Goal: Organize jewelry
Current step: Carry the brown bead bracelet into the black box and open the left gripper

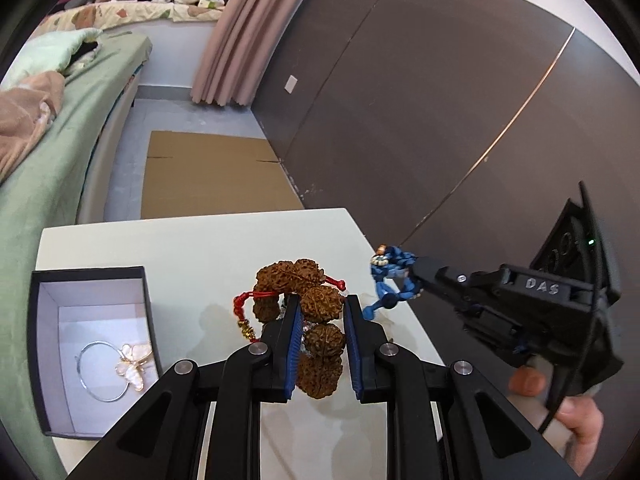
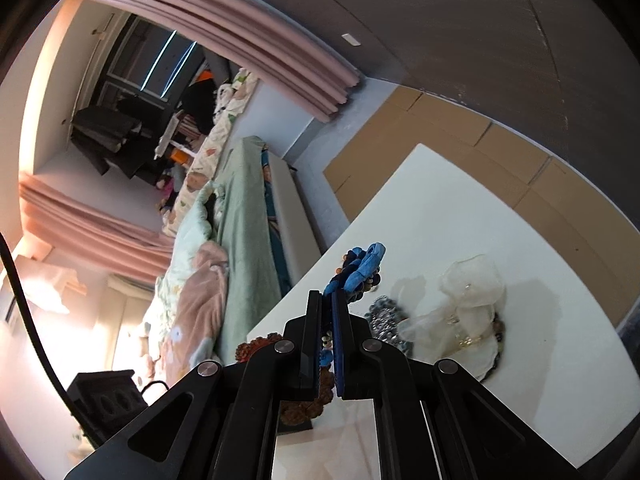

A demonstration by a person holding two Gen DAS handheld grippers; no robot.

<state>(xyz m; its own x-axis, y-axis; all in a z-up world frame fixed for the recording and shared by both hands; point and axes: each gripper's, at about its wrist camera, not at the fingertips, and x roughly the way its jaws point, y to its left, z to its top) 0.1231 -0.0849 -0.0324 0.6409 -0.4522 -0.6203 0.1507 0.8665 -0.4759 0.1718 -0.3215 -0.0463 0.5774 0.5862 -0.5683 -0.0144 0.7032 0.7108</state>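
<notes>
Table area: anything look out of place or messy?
Only the butterfly bangle is in the box. A sheer pouch and silvery piece lie loosely heaped on the table.

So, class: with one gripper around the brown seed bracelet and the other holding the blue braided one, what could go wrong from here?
1. The left gripper has its jaws around the brown seed bracelet without clearly closing on it; the lumpy beads could slip when lifted.
2. Its red cord trails loose and might snag.
3. The blue braided bracelet dangles from the right gripper near the table edge and, if released, could fall off.
</notes>
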